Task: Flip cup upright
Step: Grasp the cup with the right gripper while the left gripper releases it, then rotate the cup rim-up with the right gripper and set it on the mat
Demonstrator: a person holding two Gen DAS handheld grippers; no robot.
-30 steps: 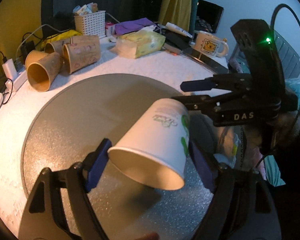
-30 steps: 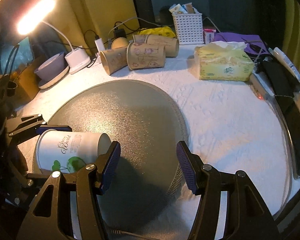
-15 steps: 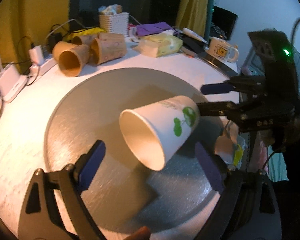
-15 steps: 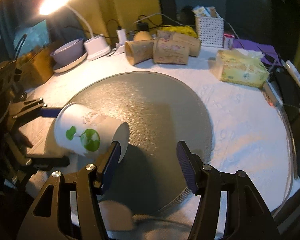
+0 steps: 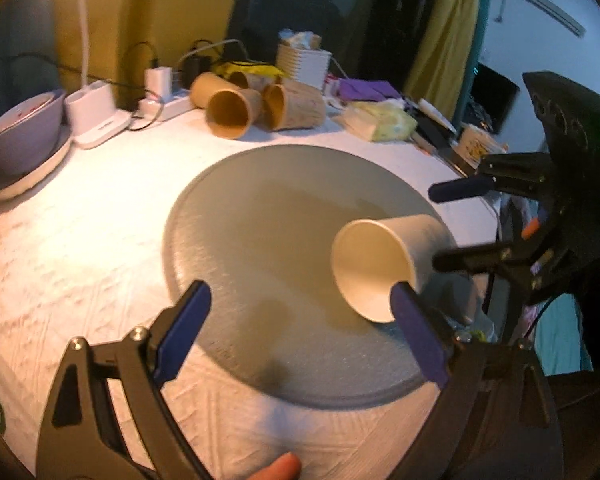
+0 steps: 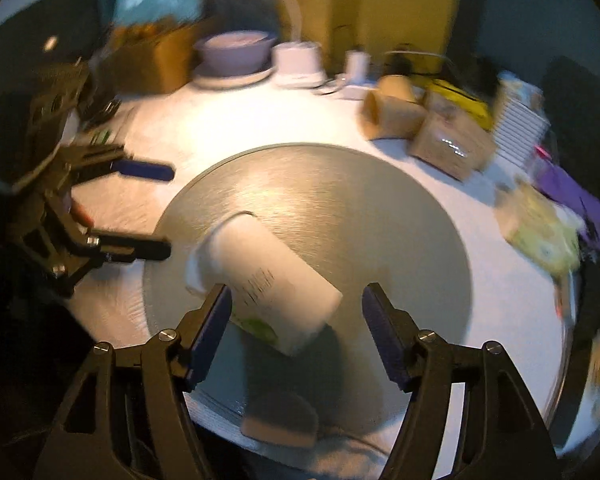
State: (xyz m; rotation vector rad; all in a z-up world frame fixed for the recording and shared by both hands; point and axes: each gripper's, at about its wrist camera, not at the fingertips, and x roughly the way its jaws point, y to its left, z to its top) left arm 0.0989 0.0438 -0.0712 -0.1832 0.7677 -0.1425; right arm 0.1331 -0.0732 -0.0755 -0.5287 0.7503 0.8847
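Note:
A white paper cup [image 5: 384,260] with a green print lies on its side on the round grey mat [image 5: 268,240], its open mouth toward my left gripper. In the right wrist view the cup [image 6: 268,280] lies with its base close to my right gripper. My left gripper [image 5: 300,324] is open and empty; its right fingertip is just in front of the cup's rim. My right gripper [image 6: 296,320] is open, with the cup's base end between its jaws, and I cannot tell whether a pad touches it. Each gripper shows in the other's view, the right [image 5: 452,224] and the left [image 6: 156,208].
Several brown paper cups [image 5: 252,104] lie at the back of the white tablecloth [image 5: 80,248]. A purple bowl [image 5: 20,128], a white lamp base [image 5: 96,112], a white basket [image 5: 302,62], a tissue pack [image 5: 380,122] and a mug [image 5: 478,146] stand around the edge.
My left gripper let go of the cup and drew back to the left. The cup dropped onto the mat and now lies on its side. The right wrist view swung left.

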